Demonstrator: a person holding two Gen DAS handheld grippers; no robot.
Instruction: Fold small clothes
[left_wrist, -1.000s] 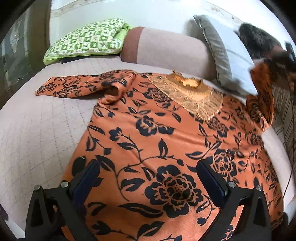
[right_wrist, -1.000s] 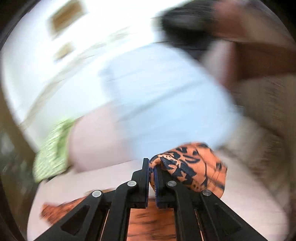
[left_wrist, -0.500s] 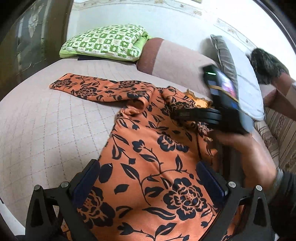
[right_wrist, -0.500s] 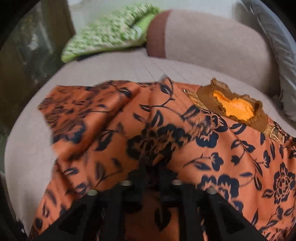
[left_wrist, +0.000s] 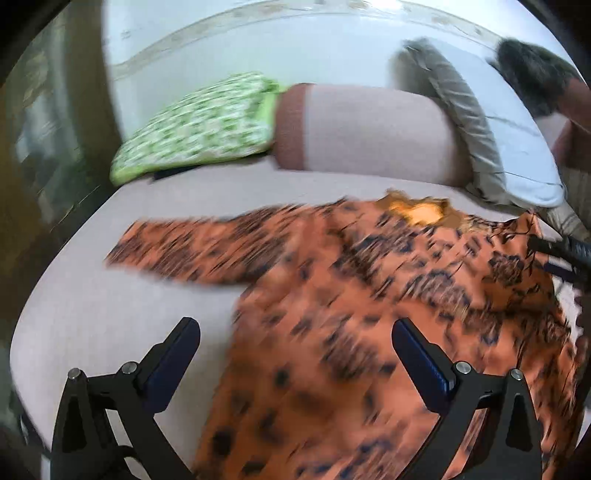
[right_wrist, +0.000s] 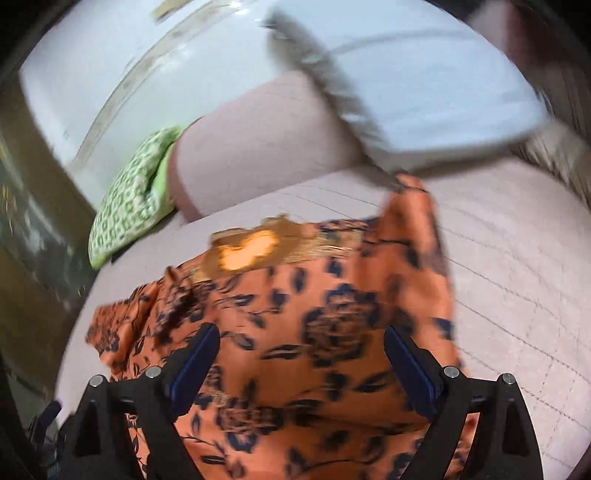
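Left wrist view: a beige quilted bed (left_wrist: 122, 302) carries an orange floral top (left_wrist: 332, 295), spread flat, one sleeve (left_wrist: 192, 247) stretched leftward onto bare cover. A green checked pillow (left_wrist: 199, 125) and pink bolster (left_wrist: 369, 129) line the far edge. The left gripper (left_wrist: 295, 354) hovers above the top's lower left edge, jaws wide apart, empty. The right gripper (right_wrist: 301, 365) is likewise spread over the top's middle, with bare quilt to its right.

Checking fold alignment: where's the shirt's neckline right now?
The neckline sits at the shirt's far edge, centre-left in the right wrist view, nearest the beige bolster.
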